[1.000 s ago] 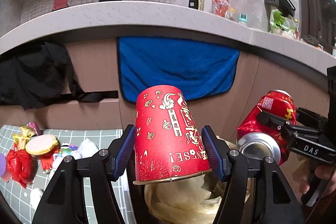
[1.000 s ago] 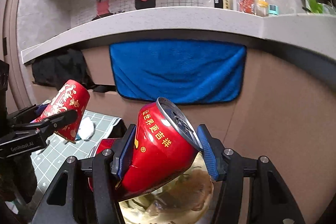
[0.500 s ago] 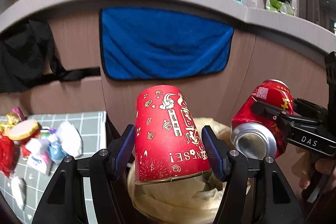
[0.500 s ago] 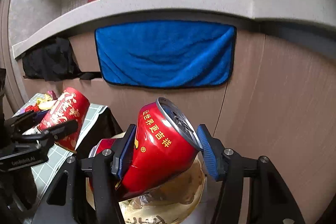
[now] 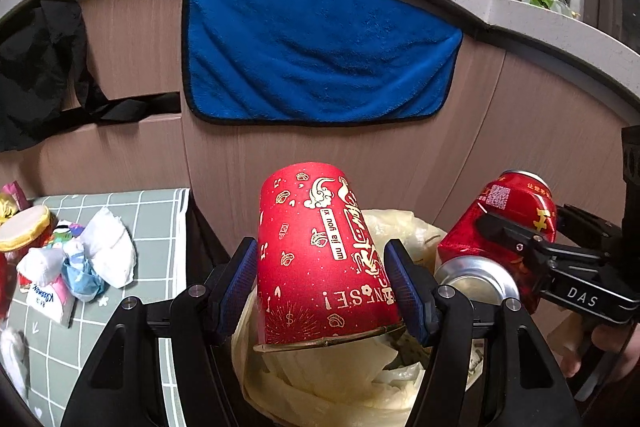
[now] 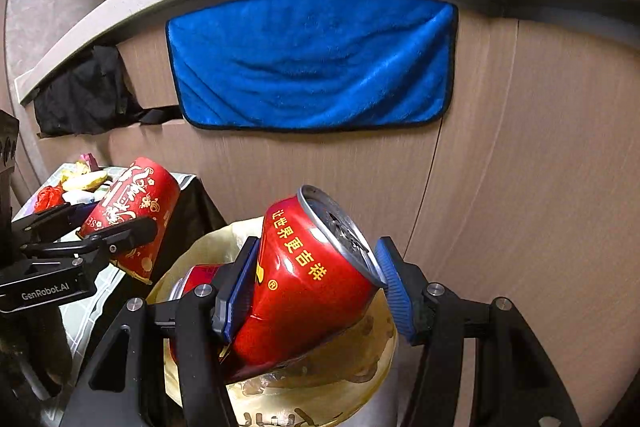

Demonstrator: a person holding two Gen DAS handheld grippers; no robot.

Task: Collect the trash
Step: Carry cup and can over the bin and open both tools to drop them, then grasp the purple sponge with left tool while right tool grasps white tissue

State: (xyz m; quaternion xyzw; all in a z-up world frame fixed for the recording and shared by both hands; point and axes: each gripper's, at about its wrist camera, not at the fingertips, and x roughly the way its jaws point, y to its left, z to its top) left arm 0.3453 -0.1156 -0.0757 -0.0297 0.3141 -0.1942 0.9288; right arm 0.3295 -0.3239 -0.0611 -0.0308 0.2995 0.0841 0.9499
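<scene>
Left hand-held gripper [image 5: 322, 283]: tilted down, blue pads [image 5: 239, 285] clamped on both sides of an upside-down red paper cup [image 5: 320, 259]. Right hand-held gripper [image 6: 316, 281]: also tilted down, just right of the left one, pads [image 6: 394, 285] pinching a dented red can [image 6: 304, 279] held slantwise. Person's fingers [image 5: 580, 347] on right gripper's handle, bottom right of left-wrist view.

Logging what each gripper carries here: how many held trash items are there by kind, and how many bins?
Paper cup: 1, red, upside down in the left gripper, cup
Drink can: 1, red, tilted in the right gripper, can
Lined bin: 1, below both
Total: 3
</scene>
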